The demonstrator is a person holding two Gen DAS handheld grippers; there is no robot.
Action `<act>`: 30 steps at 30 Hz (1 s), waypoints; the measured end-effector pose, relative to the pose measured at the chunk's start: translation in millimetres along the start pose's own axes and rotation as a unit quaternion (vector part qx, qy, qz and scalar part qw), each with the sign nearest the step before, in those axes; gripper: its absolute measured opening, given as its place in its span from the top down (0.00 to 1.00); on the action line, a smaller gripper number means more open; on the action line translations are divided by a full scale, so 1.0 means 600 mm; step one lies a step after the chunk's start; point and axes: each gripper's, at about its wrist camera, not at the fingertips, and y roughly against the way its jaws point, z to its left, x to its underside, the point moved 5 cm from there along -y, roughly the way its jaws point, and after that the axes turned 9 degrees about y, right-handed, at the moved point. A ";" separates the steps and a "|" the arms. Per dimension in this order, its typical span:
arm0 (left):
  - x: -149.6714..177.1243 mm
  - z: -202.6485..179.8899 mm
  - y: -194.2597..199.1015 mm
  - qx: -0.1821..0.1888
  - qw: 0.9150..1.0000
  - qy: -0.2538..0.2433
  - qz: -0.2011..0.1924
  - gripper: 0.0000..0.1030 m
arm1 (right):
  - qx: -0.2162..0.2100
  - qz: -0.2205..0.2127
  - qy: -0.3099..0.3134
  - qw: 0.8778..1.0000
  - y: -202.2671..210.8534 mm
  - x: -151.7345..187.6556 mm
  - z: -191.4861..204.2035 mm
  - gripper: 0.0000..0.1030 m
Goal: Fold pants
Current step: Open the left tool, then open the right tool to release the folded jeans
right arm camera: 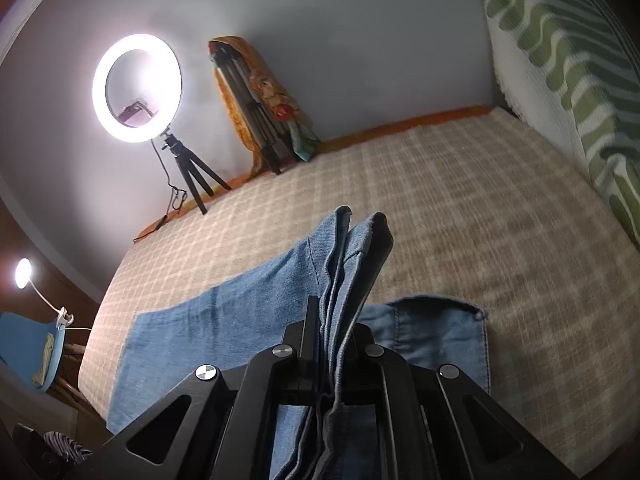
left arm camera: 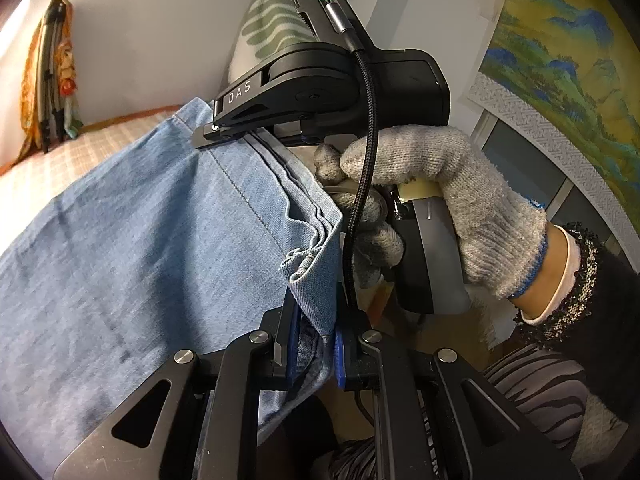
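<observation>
Light blue denim pants (left arm camera: 140, 240) hang lifted over a checked bed. My left gripper (left arm camera: 316, 344) is shut on a bunched corner of the layered hems, its blue pads (left arm camera: 340, 360) pressing the cloth. Further along that same edge, my right gripper (left arm camera: 218, 134) is clamped on the layers, held by a gloved hand (left arm camera: 460, 200). In the right wrist view my right gripper (right arm camera: 334, 340) is shut on several stacked denim layers that rise between its fingers. The rest of the pants (right arm camera: 208, 328) drapes down onto the bed, with the waistband end and a button (right arm camera: 440, 332) lying flat to the right.
The checked bedspread (right arm camera: 460, 208) stretches ahead. A green wavy-striped pillow (right arm camera: 568, 64) stands at the right. A ring light on a small tripod (right arm camera: 138, 88) and a folded tripod wrapped in orange cloth (right arm camera: 260, 108) stand by the far wall. A landscape painting (left arm camera: 560, 60) hangs at the right.
</observation>
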 end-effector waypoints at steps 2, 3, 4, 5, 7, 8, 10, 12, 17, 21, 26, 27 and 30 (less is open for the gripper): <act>0.007 0.016 0.000 -0.002 1.000 0.002 0.008 0.89 | 0.004 0.008 0.000 1.000 -0.009 0.007 -0.008 0.96; 0.010 0.019 0.001 -0.003 1.000 0.002 0.011 0.89 | 0.007 0.013 0.000 1.000 -0.013 0.010 -0.012 0.96; 0.012 0.022 0.000 -0.003 1.000 0.002 0.014 0.88 | 0.010 0.018 -0.001 1.000 -0.018 0.013 -0.016 0.96; 0.015 0.023 0.003 -0.004 1.000 0.002 0.015 0.88 | 0.011 0.021 -0.001 1.000 -0.021 0.016 -0.019 0.96; 0.020 0.023 -0.001 -0.011 1.000 0.006 0.019 0.88 | 0.015 0.027 0.000 1.000 -0.027 0.019 -0.025 0.96; 0.020 0.021 -0.002 -0.011 1.000 0.006 0.023 0.87 | 0.017 0.030 0.001 0.999 -0.031 0.020 -0.027 0.96; 0.023 0.023 -0.003 -0.014 0.999 0.006 0.034 0.85 | 0.022 0.034 0.005 0.999 -0.036 0.020 -0.028 0.96; 0.030 0.014 -0.004 -0.019 0.999 0.001 0.041 0.85 | 0.028 0.036 0.011 0.999 -0.041 0.019 -0.027 0.96; 0.039 -0.016 -0.004 -0.025 0.998 -0.005 0.053 0.82 | 0.034 0.043 0.017 0.998 -0.048 0.022 -0.031 0.96; 0.049 -0.028 0.009 -0.027 0.998 -0.003 0.064 0.80 | 0.046 0.051 0.029 0.997 -0.054 0.028 -0.033 0.96; 0.055 -0.045 0.034 -0.029 0.998 -0.007 0.063 0.80 | 0.066 0.069 0.056 0.994 -0.070 0.040 -0.040 0.93; 0.057 -0.044 0.044 -0.032 0.998 -0.009 0.061 0.80 | 0.069 0.071 0.061 0.993 -0.071 0.041 -0.041 0.93; 0.060 -0.041 0.064 -0.033 0.998 -0.006 0.055 0.80 | 0.095 0.076 0.077 0.990 -0.065 0.043 -0.045 0.81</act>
